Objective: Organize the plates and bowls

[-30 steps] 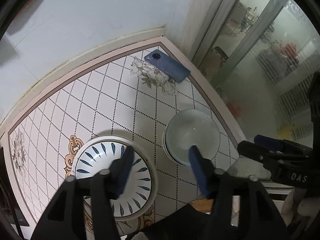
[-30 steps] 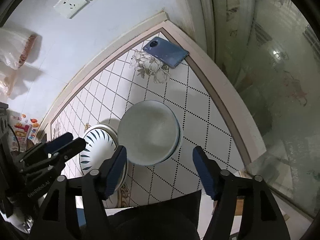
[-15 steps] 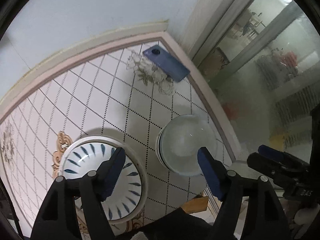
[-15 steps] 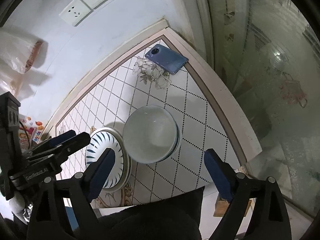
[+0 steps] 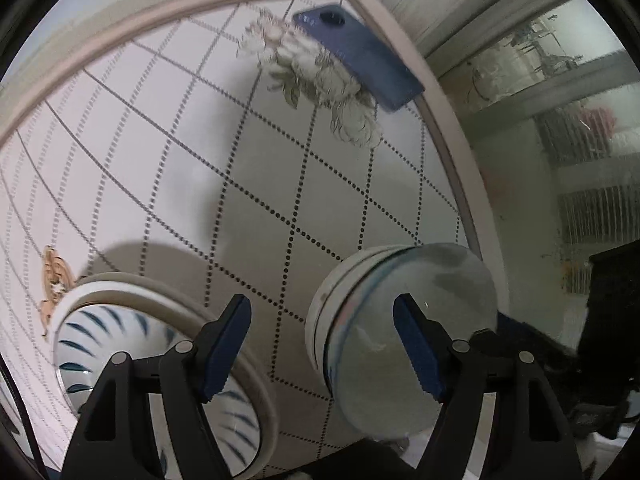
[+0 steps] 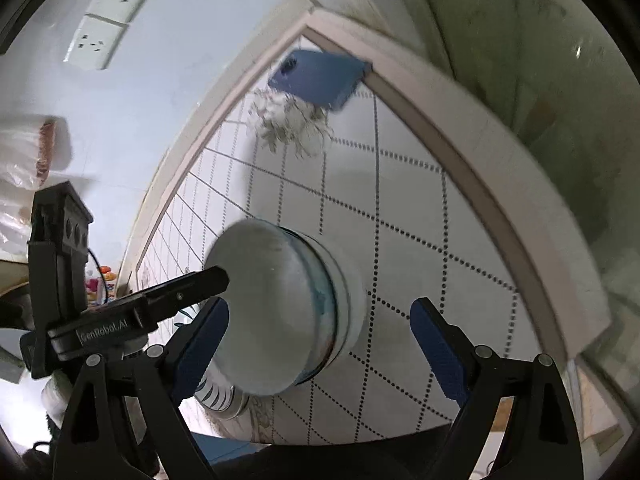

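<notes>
near the front edge of the tabletop [image 5: 248, 184], which is covered with a diamond-patterned cloth, stand two groups of dishes a little apart. toward the left sits a bowl with blue stripes [image 5: 120, 344] resting on a wide white plate [image 5: 256, 396]. toward the right is a stack of pale bowls [image 5: 404, 332] nested in one another, close to the right edge of the tabletop.

the left claw [image 5: 322, 350] points steeply down with its jaws spread and nothing between them; its left pad overlaps the striped bowl's far rim and its right pad overlaps the pale stack, though whether either pad touches a dish cannot be told. its jaws have just been opening.

the right claw [image 6: 318, 344] is also spread wide, and its jaws have just been opening. the stack of pale bowls [image 6: 280, 312] lies between its pads, nearer the left one, and the pads do not press on it. the left claw's finger shows at the left of this view, reaching toward the stack.

in the far right corner of the tabletop a blue phone [image 5: 360, 56] lies flat beside a printed flower [image 5: 320, 80].
</notes>
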{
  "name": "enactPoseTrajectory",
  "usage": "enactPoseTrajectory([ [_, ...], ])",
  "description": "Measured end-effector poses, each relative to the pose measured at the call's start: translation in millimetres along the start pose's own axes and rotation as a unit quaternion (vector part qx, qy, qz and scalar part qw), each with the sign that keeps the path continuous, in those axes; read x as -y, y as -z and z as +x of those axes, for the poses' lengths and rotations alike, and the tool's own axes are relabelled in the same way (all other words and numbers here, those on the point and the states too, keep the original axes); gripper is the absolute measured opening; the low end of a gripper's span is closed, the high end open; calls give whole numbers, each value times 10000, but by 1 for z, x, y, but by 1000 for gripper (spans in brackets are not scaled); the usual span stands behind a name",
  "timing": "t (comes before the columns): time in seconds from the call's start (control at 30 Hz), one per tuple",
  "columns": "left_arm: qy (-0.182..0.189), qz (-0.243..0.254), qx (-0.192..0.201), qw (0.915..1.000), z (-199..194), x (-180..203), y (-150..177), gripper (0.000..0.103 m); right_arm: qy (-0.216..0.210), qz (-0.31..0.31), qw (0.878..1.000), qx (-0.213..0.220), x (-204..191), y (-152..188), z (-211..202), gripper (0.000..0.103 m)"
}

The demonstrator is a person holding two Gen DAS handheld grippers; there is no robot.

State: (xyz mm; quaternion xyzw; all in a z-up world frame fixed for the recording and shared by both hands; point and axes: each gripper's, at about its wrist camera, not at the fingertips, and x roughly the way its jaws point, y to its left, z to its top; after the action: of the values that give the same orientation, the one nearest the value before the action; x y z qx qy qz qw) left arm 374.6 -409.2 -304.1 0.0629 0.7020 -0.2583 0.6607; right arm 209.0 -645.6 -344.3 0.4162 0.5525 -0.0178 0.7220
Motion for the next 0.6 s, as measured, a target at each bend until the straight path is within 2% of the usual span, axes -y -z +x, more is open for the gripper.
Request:
enactPoseTrajectory([
  [0.07,167,-59,-179,9997,11,-1,-4,71,-29,79,9999,-89,8,-3,13,94],
  [0.13,269,-90,-290,9992,20,-3,-6,71,-236,165,9994,-190,15,-5,26,94],
  [0.23,336,-111,-403,9986,29,-3,-7,71,-480,247,9978,-392,20,-6,43,94],
  [0.43,413,-113,-553,9976,43,-2,-7,69,-700,273,9949,-676,21,-6,68,94],
  [0.53,533,-183,-546,9969,45,-3,-5,67,-792,188,9938,-762,14,-5,77,91],
  [0.6,645,-159,-544,9963,45,-3,-2,61,-837,161,9930,-821,12,-3,81,85],
])
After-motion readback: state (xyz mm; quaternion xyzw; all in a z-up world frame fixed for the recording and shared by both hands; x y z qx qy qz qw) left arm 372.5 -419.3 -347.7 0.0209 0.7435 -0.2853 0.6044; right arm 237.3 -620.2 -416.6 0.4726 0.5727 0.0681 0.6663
